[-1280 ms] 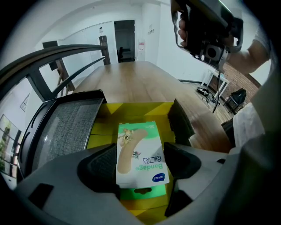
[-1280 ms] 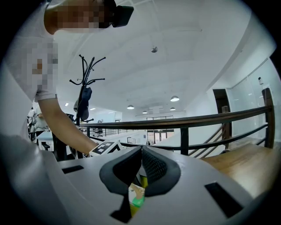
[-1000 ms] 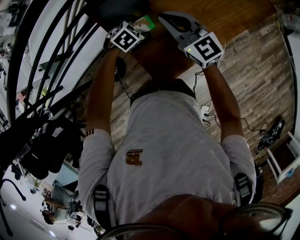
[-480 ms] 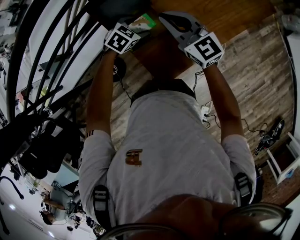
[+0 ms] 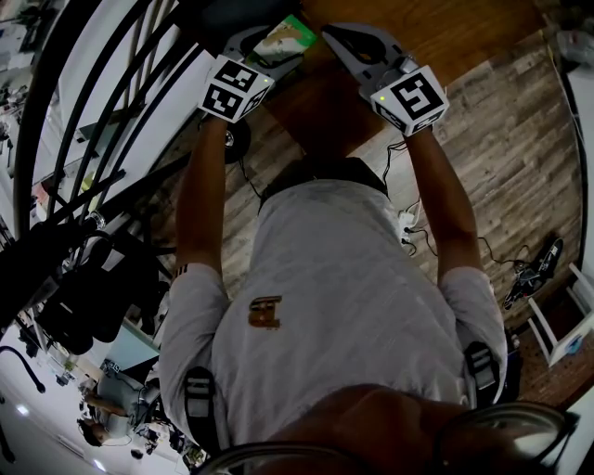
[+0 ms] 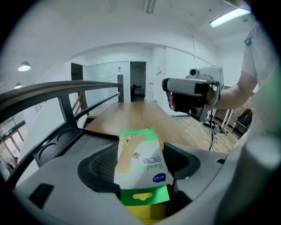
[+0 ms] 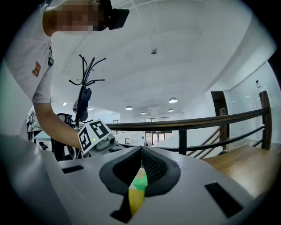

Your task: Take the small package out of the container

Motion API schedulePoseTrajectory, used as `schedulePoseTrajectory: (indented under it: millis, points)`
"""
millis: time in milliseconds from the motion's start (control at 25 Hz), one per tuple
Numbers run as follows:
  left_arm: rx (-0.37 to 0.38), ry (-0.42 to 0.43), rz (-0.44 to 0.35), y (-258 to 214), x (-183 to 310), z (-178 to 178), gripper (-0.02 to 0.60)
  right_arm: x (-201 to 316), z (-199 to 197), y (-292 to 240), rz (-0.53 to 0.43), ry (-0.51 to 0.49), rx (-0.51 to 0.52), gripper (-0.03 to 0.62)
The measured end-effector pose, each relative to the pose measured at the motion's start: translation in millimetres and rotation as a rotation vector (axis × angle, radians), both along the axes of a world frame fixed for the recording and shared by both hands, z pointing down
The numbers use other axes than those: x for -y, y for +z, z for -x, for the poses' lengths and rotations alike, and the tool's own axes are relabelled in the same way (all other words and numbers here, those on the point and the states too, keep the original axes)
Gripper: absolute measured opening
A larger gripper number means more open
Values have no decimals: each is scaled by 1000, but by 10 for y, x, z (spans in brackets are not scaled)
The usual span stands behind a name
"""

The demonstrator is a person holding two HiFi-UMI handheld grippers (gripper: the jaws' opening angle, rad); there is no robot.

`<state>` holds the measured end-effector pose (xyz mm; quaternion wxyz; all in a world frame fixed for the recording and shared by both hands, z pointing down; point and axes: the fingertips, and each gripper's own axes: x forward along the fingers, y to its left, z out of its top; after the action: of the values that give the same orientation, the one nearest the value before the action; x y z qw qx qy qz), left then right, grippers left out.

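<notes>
While the person faces the brown wooden desk (image 5: 455,28), the left tool (image 6: 140,151) is clamped on the small flat green-and-white bandage package (image 6: 141,169). Its two dark ribbed jaws stand on either side of the packet and press against its long edges. The package is held in the air over the near end of the desk, clear of the desk top. Its printed face is turned up and its green hang tab points back into the tool. A black moulded tray with round recesses (image 6: 55,151) sits off the desk's left edge, below a dark handrail (image 6: 57,90). The right tool (image 7: 141,150) hovers over the desk to the right of the package and apart from it. Its jaws are drawn together, with the tips meeting. A thin green and yellow sliver shows low in the slit between them, but what it is cannot be told.
</notes>
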<state>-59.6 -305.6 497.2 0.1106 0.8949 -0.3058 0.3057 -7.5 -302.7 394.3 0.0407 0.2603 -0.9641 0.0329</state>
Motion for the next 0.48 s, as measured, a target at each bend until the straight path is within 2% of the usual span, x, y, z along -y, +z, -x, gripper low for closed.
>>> schedulePoseTrajectory:
  millis: [200,480]
  points:
    - [-61,-19,-80,-271,-1,-19,362,-19,-6,-96,-9,9,14,32]
    - [-189,-71,-228,-738,-32,-7,362,-108,-61,-230,-26,25,44,32]
